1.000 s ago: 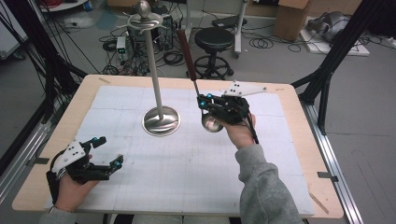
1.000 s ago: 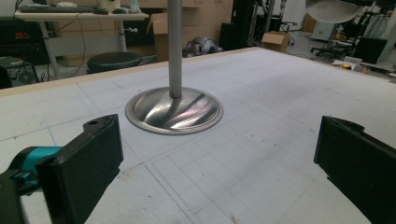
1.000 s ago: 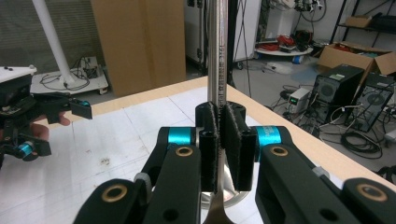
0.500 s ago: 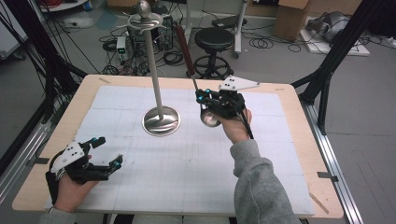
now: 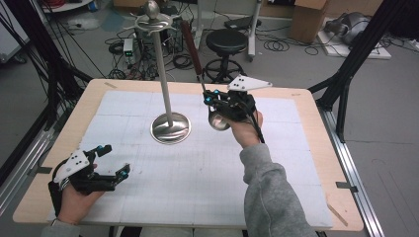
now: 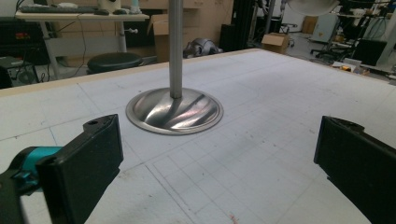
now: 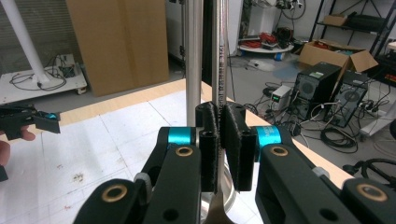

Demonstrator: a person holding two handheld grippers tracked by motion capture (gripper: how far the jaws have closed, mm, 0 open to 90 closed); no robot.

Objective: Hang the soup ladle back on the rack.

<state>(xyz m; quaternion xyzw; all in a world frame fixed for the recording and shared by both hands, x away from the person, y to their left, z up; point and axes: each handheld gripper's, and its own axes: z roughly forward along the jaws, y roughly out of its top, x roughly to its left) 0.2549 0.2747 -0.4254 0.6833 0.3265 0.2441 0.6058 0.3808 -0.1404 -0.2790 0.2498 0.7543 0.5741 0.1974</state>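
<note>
A steel stand with a round base (image 5: 170,128) and a tall pole (image 5: 162,74) rises from the white mat; its hooked top (image 5: 152,19) carries a knob. My right gripper (image 5: 211,96) hovers just right of the pole, shut on a ladle's thin metal shaft (image 7: 218,70). The ladle's shiny bowl (image 5: 218,121) hangs below the hand and its brown handle (image 5: 191,47) points up and away. In the right gripper view the jaws (image 7: 219,135) pinch the shaft, with the pole (image 7: 193,60) close behind. My left gripper (image 5: 116,159) rests open and empty at the front left, facing the base (image 6: 174,111).
A white gridded mat (image 5: 197,187) covers the wooden table (image 5: 306,98). Beyond the far edge stand a black stool (image 5: 226,42), cables and a cardboard box (image 5: 309,19). Black frame legs (image 5: 346,74) flank the table.
My right gripper has carried the ladle a little farther from the person and slightly left, nearer the pole. The left gripper has stayed put.
</note>
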